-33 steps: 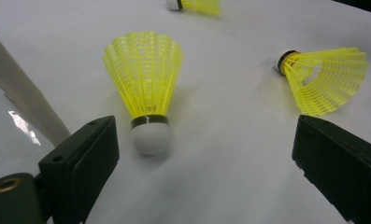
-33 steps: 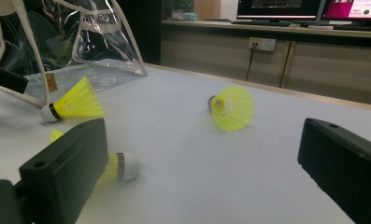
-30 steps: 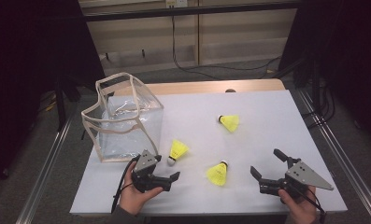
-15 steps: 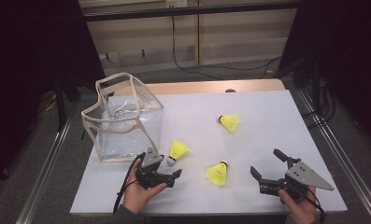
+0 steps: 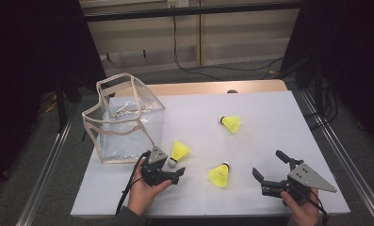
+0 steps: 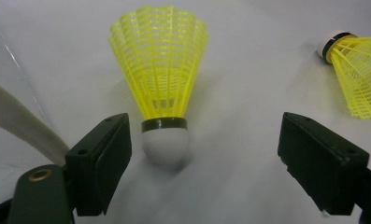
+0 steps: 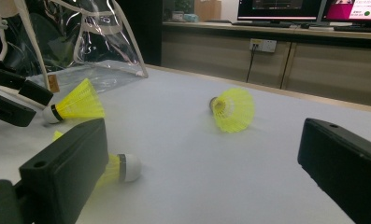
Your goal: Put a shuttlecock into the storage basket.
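Flanking the nearest shuttlecock, the left gripper stood spread beside a clear bag; the right gripper gaped near two more shuttlecocks

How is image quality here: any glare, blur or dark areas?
High view: the white table is evenly lit, the surroundings fall near black. Left gripper view: the yellow shuttlecock is sharp with a soft shadow at its cork; the fingers look slightly soft. Right gripper view: the clear bag shows reflections, and the near fingers are blurred.
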